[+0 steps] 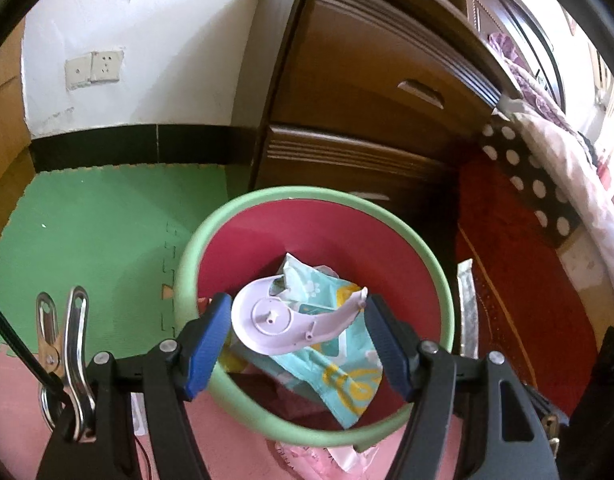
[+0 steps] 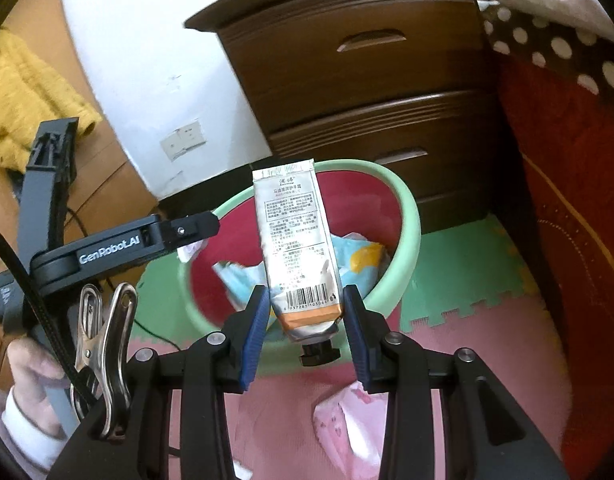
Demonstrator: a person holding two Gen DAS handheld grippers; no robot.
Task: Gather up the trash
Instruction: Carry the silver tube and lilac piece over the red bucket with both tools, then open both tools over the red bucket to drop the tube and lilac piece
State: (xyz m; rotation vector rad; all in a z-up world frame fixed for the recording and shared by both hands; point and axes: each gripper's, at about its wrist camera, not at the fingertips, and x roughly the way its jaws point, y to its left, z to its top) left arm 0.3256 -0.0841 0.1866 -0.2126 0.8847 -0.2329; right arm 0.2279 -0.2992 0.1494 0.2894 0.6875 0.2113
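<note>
While my right tool [image 2: 305, 322] squeezes the hand cream tube [image 2: 297, 248] above the bin [image 2: 407, 216], my left tool [image 1: 297, 340] holds a plastic piece [image 1: 275, 320].

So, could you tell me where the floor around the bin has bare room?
Free: the green mat between the bin and the wall. Crowded: pink wrapper on the pink mat in front, and a narrow gap to the red bedcover holding a packet.

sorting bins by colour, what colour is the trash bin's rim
Light green rim, red inside; clearest in the left wrist view.
</note>
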